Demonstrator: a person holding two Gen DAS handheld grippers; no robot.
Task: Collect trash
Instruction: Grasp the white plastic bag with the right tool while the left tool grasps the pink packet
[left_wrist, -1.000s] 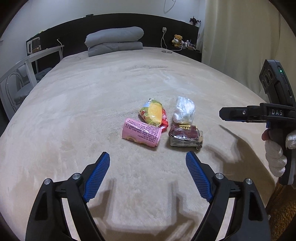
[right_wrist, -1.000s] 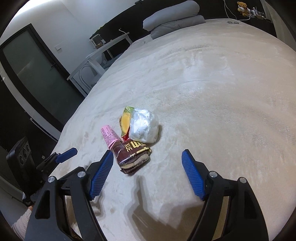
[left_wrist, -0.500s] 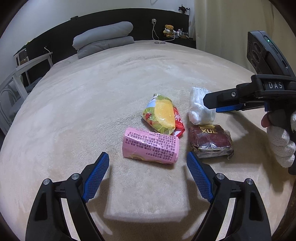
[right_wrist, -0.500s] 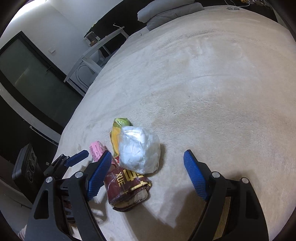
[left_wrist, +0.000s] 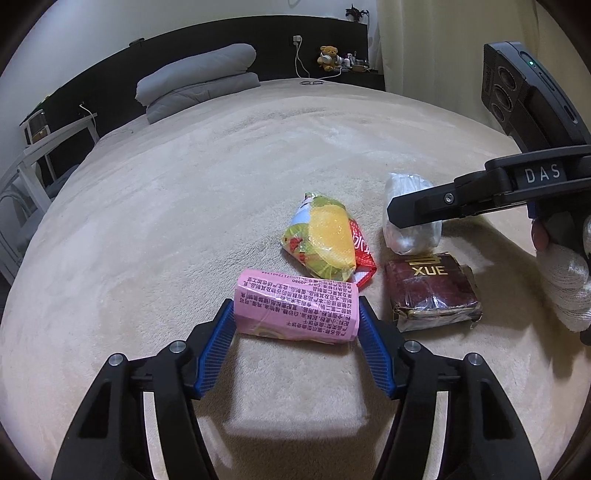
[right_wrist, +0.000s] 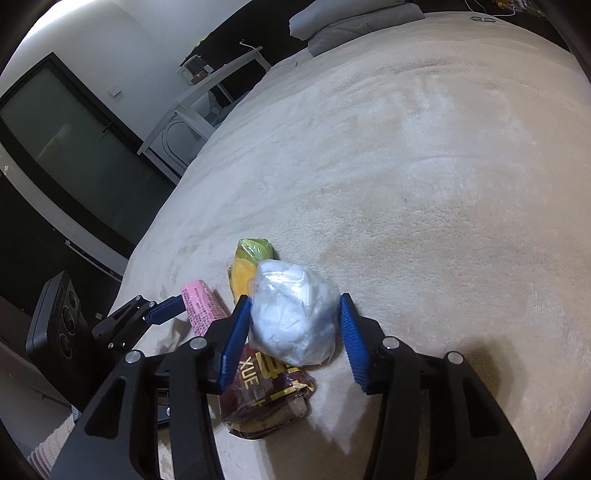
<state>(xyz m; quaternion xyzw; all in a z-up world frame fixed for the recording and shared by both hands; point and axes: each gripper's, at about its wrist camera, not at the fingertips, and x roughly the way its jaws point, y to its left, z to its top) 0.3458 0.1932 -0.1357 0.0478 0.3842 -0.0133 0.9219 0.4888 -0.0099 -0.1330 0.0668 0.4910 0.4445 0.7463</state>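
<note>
While the left wrist view shows the left claw (left_wrist: 296, 325) just clenched on the pink packet (left_wrist: 297, 309) on the bed (left_wrist: 184, 206), only the right wrist view shows the right claw (right_wrist: 293, 325) just clamped around the white bag (right_wrist: 293, 319), beside the brown wrapper (right_wrist: 264, 400) and yellow packet (left_wrist: 325, 242).

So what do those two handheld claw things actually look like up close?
Each gripper, left and right, has two matte black angled arms with silver pivot screws, ending in ribbed blue pads. The right one's side reads DAS in white, with a black camera box and a green light above. The hand wears a white knitted glove.
</note>
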